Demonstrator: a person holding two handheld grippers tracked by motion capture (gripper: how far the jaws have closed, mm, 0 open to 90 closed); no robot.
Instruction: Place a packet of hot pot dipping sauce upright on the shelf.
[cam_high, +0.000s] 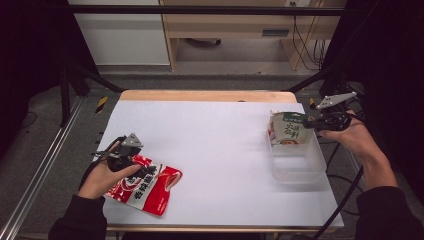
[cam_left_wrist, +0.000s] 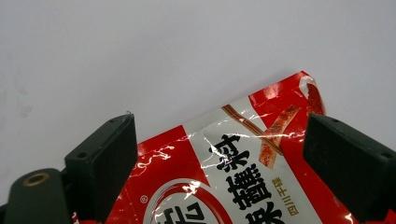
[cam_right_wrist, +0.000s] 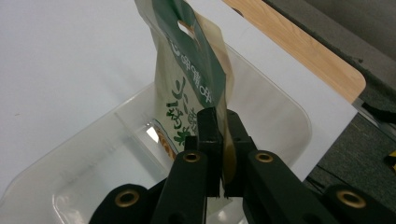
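A red and white snack packet (cam_high: 144, 187) lies flat near the table's front left corner. My left gripper (cam_high: 131, 161) rests over its near end, jaws open and standing either side of the packet (cam_left_wrist: 243, 182) without pressing it. At the right, my right gripper (cam_high: 311, 122) is shut on the edge of a green and beige pouch (cam_high: 290, 129). The pouch (cam_right_wrist: 187, 79) hangs upright with its lower part inside the far end of a clear plastic tub (cam_high: 300, 162). The jaws (cam_right_wrist: 219, 140) pinch the pouch's thin side seam above the tub (cam_right_wrist: 280, 107).
A white sheet (cam_high: 210, 150) covers the table, with a wooden edge (cam_high: 207, 96) at the back. Black frame posts stand at both sides. Cables trail from the right gripper past the table's right edge.
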